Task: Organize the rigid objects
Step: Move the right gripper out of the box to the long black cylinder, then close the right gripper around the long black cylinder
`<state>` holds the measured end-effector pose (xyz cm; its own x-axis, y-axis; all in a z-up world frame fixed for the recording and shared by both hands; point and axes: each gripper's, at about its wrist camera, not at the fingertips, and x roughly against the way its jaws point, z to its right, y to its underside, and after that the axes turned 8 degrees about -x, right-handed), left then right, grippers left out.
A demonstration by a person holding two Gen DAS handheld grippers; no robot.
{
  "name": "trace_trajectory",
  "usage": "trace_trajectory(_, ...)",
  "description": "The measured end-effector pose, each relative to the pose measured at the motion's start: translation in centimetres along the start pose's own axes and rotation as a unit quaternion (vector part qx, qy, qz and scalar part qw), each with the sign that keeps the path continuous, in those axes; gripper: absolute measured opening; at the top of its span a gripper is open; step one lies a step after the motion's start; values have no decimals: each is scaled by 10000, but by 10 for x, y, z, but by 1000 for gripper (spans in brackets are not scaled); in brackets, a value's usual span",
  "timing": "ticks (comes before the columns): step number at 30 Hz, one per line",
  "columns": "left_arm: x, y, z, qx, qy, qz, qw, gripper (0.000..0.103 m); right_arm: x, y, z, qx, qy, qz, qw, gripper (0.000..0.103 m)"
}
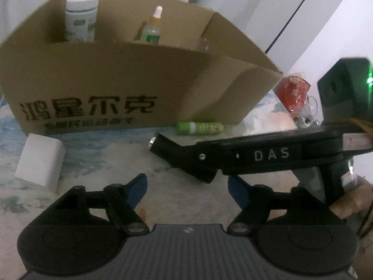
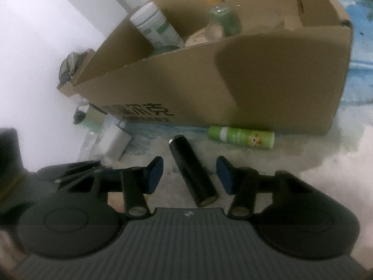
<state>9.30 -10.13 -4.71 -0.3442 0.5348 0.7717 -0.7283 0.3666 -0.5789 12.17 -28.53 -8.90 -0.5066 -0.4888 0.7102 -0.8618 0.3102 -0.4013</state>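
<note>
1. Step in hand: grasping the black tube (image 2: 192, 170), lying on the table (image 2: 314, 177) before the box (image 2: 256, 88).
2. Right gripper (image 2: 190, 175) straddles it, fingers spread; left gripper (image 1: 187, 191) released, empty.
3. Next: clench, lift, carry into box.

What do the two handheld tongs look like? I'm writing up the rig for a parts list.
Both match: the left tongs and right tongs have black plastic linkage arms with silver pivot bolts, blue pads on the tips, round black housings and a ribbed grey body. The right one's side reads "DAS" in white, with a green light behind.
</note>
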Motion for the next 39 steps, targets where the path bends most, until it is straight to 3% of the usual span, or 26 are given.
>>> trace_trajectory(7, -6, 1, 3, -137, -44, 72, 9999, 65, -9, 4, -26, 638, 356, -103, 9973, 38)
trace_trajectory(12, -6, 3, 7, -248, -153, 122, 9995, 58, -13, 6, -31, 721, 344, -209, 9966, 24)
trace_trajectory(17, -8, 6, 14, -405, -352, 177, 9984, 54, -15, 7, -31, 629, 249, -222, 9975, 23)
trace_trajectory(30, -2, 7, 11, -128, -361, 195, 9991, 52, -14, 12, -33, 484, 228, -222, 9983, 22)
trace_trajectory(39, 20, 7, 16, -167, -440, 458, 9978, 52, 1, 13, -46, 596, 155, -53, 9981, 22)
